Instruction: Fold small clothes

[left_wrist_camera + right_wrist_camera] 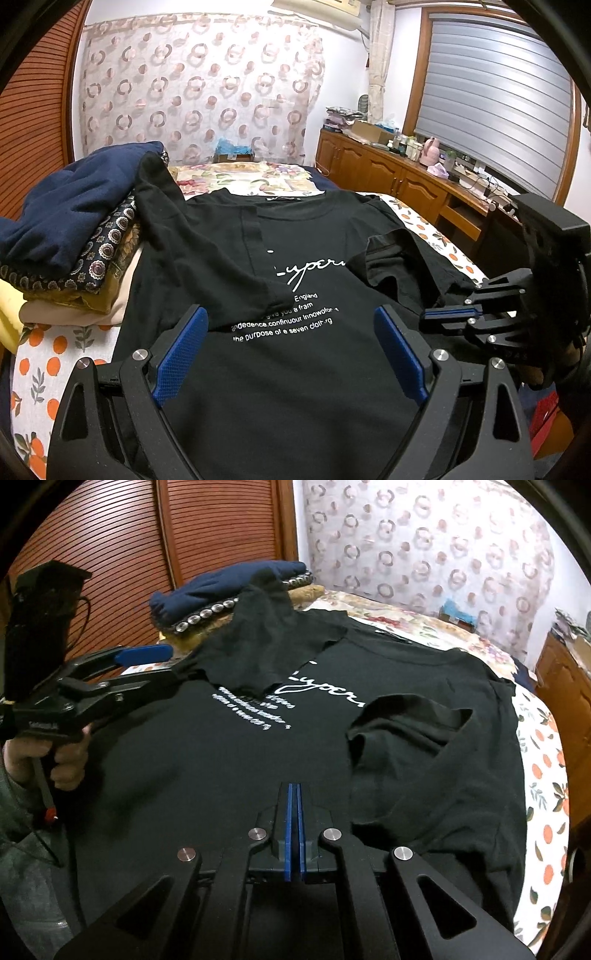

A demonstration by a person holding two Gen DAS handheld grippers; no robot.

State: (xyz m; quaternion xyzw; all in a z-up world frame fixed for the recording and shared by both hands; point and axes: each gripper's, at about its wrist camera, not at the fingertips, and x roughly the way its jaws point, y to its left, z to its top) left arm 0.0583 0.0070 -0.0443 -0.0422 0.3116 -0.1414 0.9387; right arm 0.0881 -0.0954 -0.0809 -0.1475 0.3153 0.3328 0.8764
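Note:
A black T-shirt [295, 369] with white print lies face up on the bed, both sleeves folded in over the chest. It also shows in the right wrist view [207, 775]. My left gripper [291, 321] hovers over the shirt's lower middle with its blue pads wide apart and nothing between them; it also shows in the right wrist view [168, 659] at the shirt's left edge. My right gripper [294, 788] has its blue pads pressed together over the shirt's lower part, with no cloth seen between them. It shows in the left wrist view [424, 317] at the shirt's right edge.
A stack of folded clothes [74, 236] with a navy garment on top sits left of the shirt. The bed has an orange-print sheet [543, 768]. A wooden cabinet [406, 177] with clutter runs along the right wall. A louvred wooden door [122, 554] stands at the left.

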